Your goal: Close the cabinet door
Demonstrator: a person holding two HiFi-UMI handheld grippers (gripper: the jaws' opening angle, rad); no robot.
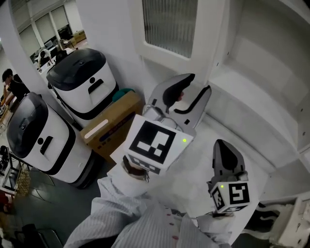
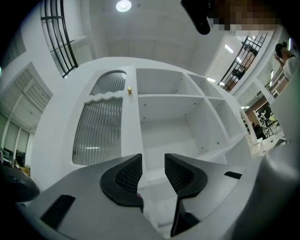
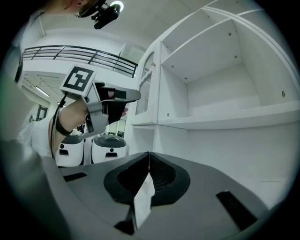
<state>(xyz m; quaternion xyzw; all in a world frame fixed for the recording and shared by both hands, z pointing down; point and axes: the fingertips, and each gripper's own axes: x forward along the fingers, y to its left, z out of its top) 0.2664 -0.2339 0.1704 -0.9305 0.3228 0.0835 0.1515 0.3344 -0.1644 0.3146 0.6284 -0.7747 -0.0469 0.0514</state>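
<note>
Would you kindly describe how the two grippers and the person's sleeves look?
Both the left gripper and right gripper have grey jaws with black ribbed pads; each carries a white cube with black square markers and a green light. The sleeve is white.

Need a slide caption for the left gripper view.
Left gripper, black jaws apart, facing the edge of the white cabinet door with ribbed glass, open white shelves beyond.

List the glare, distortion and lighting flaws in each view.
Left gripper view: the ceiling lamp blows out to white glare, and the cabinet shelf bows from the wide lens. Right gripper view: black vignette at the corners, the shelf curved too. Head view: soft, even light on the ribbed glass door, no harsh shadows.
</note>
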